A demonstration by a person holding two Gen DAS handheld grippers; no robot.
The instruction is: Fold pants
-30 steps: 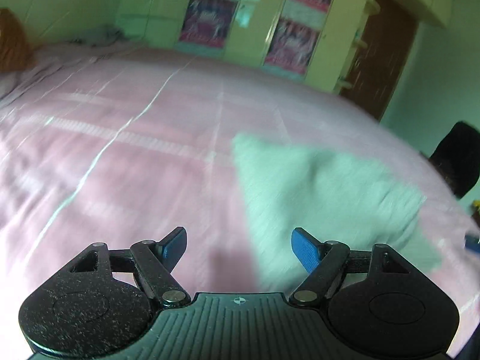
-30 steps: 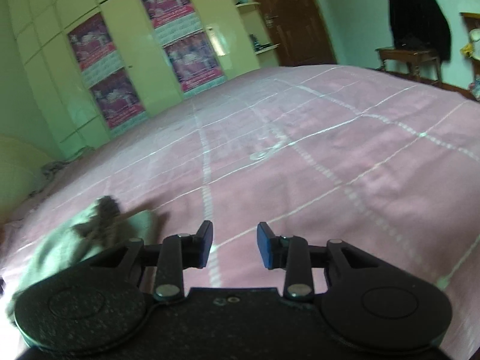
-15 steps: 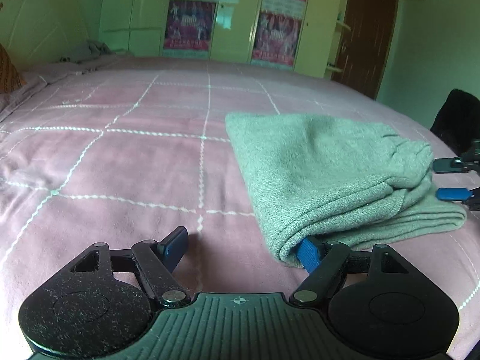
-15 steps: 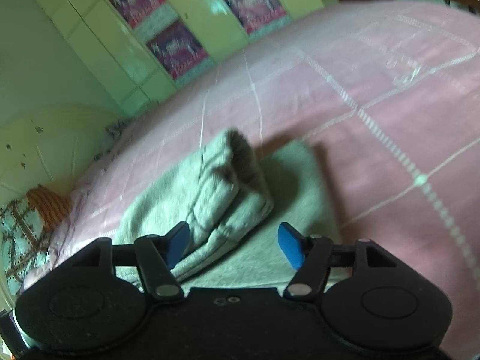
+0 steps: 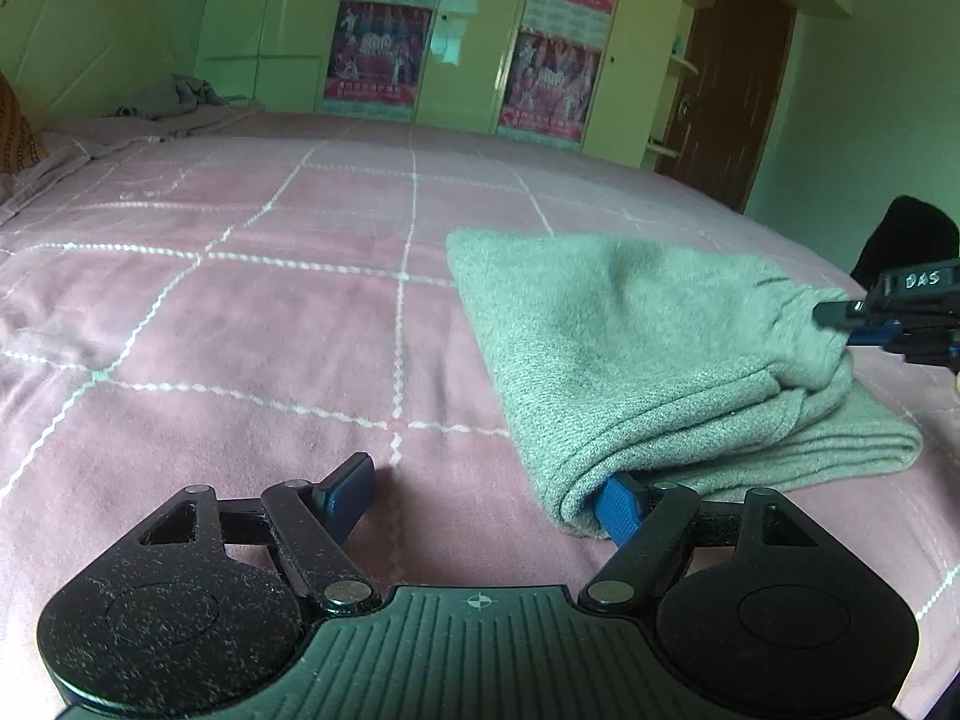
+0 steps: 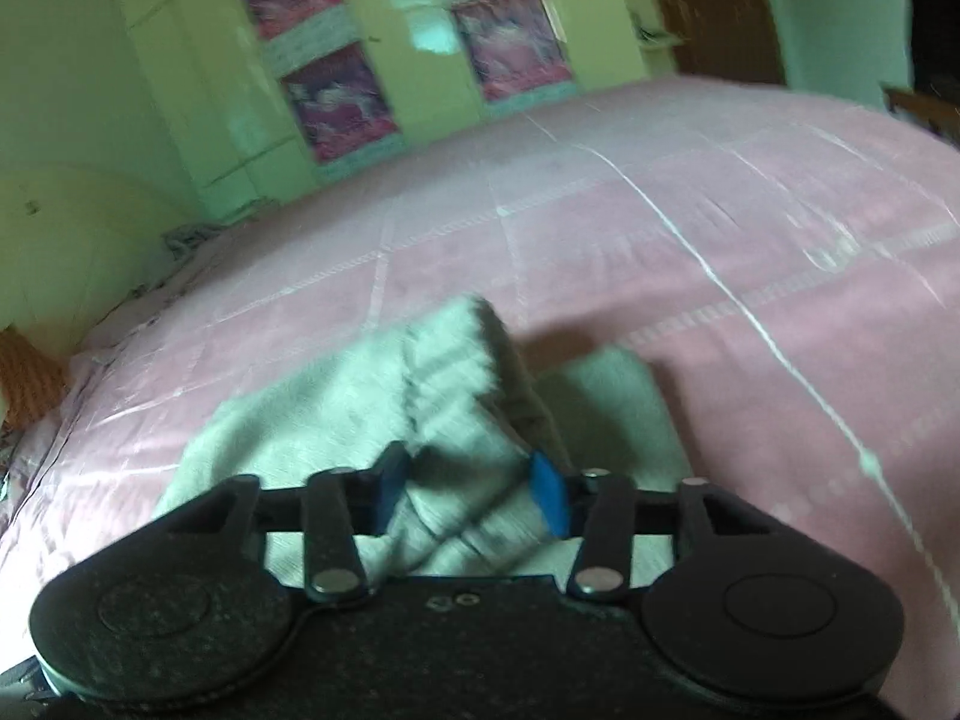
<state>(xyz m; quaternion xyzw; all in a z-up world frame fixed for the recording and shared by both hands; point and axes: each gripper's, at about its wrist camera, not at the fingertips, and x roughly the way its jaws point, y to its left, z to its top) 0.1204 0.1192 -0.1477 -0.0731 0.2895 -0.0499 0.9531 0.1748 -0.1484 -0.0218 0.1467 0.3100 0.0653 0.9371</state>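
Grey-green pants [image 5: 648,354] lie folded into a thick bundle on the pink bed [image 5: 270,312]. My left gripper [image 5: 486,495] is open at the bundle's near corner; its right finger [image 5: 618,507] is tucked under the folded edge, its left finger rests on the bedspread. My right gripper [image 6: 471,495] is open with its jaws on either side of the upper fold of the pants [image 6: 420,396]. It also shows in the left wrist view [image 5: 864,324], touching the bundle's right end.
Green wardrobes with pink posters [image 5: 372,48] stand behind the bed. A brown door [image 5: 726,78] is at the back right. Grey clothes [image 5: 174,96] lie at the bed's far left. A dark garment [image 5: 906,240] hangs at the right.
The right gripper has moved in over the bundle and narrowed, so the top fold now sits between its fingers. The left gripper has stayed at the near corner.
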